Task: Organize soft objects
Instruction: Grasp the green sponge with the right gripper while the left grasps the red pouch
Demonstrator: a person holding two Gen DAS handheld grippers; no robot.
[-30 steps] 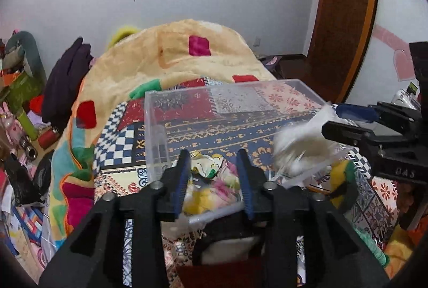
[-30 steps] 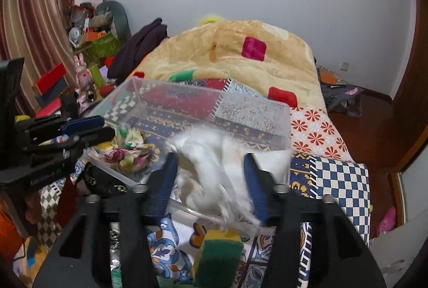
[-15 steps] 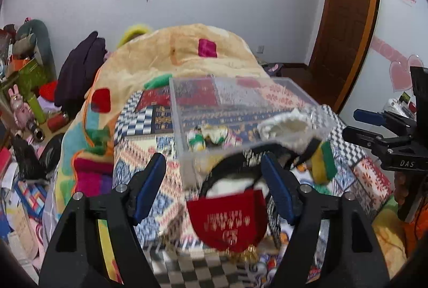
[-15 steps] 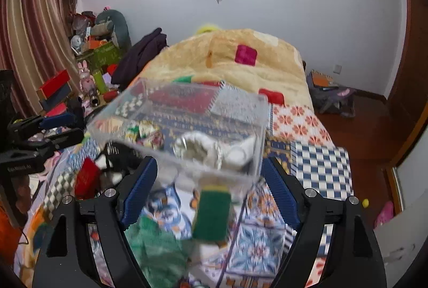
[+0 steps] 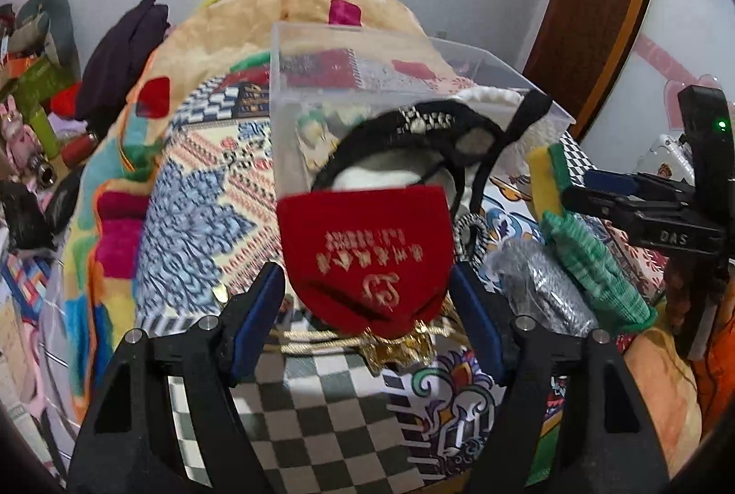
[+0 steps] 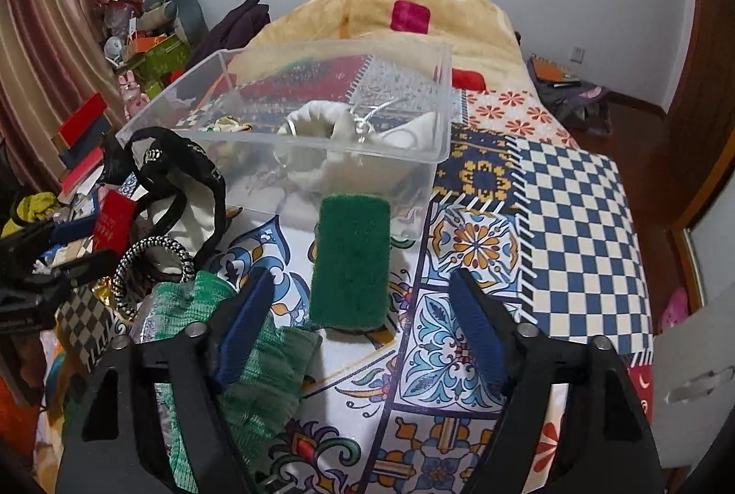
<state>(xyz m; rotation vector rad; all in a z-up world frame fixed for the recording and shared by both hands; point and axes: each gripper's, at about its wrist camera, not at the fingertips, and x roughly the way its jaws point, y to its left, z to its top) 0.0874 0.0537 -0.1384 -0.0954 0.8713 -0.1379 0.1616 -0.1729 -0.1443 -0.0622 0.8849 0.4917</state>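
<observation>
A clear plastic bin (image 5: 321,53) (image 6: 432,90) stands on the patterned bedspread and holds a white pouch (image 6: 321,117) and a floral cloth (image 5: 317,136). My left gripper (image 5: 367,324) is open, its jaws either side of a red velvet pouch (image 5: 367,250) lying before the bin. A black-and-white drawstring bag (image 5: 422,136) (image 6: 183,172) lies behind it. My right gripper (image 6: 363,333) is open and empty above a green scouring sponge (image 6: 349,260). A green knitted cloth (image 6: 257,365) (image 5: 592,269) lies under its left finger.
A silver mesh bag (image 5: 542,287) lies beside the green cloth. A yellow-green sponge (image 5: 546,182) leans by the bin. A beige blanket (image 6: 390,21) covers the bed's far end. Clutter and boxes (image 6: 156,53) stand at the left; a wooden door (image 5: 597,12) is at the right.
Both grippers opened and drew back from the bin. The right one let the white pouch go into the bin; the left one left the floral cloth inside and now hangs over the red pouch.
</observation>
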